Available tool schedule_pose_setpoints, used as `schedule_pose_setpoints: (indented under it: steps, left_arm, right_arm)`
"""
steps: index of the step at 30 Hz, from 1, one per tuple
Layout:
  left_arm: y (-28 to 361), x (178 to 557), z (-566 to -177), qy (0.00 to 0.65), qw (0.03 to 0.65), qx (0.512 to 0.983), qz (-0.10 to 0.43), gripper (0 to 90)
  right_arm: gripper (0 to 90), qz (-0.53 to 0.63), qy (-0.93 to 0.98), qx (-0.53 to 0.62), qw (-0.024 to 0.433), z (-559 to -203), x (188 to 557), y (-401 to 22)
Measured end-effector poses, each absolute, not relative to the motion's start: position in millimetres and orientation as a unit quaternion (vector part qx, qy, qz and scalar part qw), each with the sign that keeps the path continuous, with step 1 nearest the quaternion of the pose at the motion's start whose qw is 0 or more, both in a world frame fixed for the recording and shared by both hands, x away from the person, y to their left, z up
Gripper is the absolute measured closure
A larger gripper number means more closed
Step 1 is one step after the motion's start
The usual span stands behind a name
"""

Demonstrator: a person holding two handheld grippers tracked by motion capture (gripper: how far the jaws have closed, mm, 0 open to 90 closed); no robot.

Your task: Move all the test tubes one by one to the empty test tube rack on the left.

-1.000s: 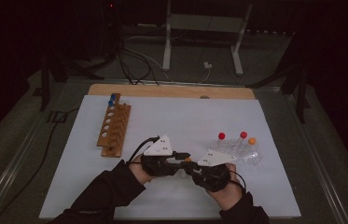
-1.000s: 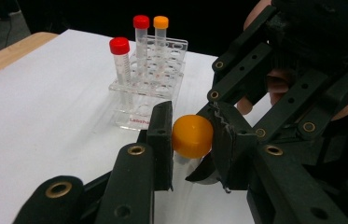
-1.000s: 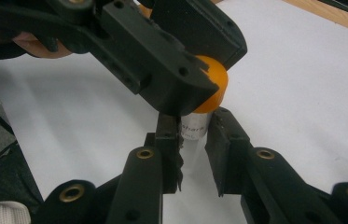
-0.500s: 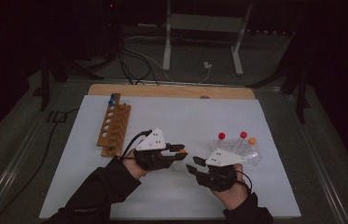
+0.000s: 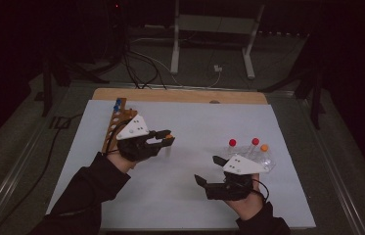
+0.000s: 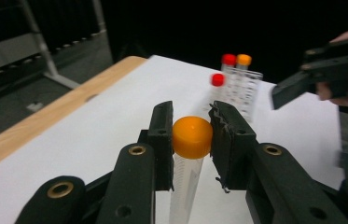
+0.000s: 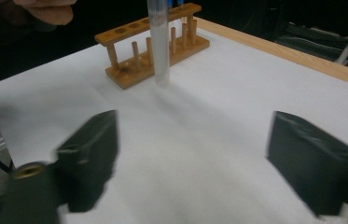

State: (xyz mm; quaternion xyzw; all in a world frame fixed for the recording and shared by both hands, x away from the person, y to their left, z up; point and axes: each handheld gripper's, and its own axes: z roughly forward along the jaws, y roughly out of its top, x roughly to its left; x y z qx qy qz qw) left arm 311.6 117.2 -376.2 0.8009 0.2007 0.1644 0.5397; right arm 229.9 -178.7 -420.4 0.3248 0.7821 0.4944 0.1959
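Nearest the person, the right gripper (image 5: 208, 172) hovers low over the white mat (image 5: 185, 196) at the front of the bench. Its jaws have just been opening and now stand wide apart with nothing between them, as the right gripper view shows bare mat in the gap.

Farther in, the left gripper (image 6: 191, 135) holds a clear tube (image 6: 184, 186) by its orange cap (image 6: 191, 136), the jaws closed on the cap from both sides. The tube hangs upright from the cap, and in the right gripper view its lower end (image 7: 161, 79) is clear of the mat, between the viewer and the wooden rack (image 5: 117, 122).

The main risk appears to lie in that grip. The jaws pinch only the round cap, so a quick swing of the hand could set the tube rocking, or let the cap slip and drop the tube onto the mat. If the cap is loosely screwed on, the body might also work free. Lowering it into a rack hole off-centre could catch the tip on the rim and tip the light rack.

To the right, beside the right gripper, lie three more tubes (image 5: 254, 155), two with red caps and one with an orange cap; a careless move of that hand could knock them. At the far edge, the bench's wooden border (image 5: 180, 95) shows beyond the mat.
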Motion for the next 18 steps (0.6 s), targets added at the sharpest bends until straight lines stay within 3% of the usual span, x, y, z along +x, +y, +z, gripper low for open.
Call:
schedule_pose_setpoints:
  steps: [6, 18]
  left_arm:
    - [140, 323, -367, 0.231, 0.537, 0.788, 0.191, 71.9]
    - [187, 344, -355, 0.292, 0.529, 0.758, 0.245, 71.9]
  right_arm:
    - [0.0, 0.508, 0.778, 0.318, 0.19, -419, 229, -181]
    - [0.0, 0.516, 0.775, 0.313, 0.187, -417, 228, -185]
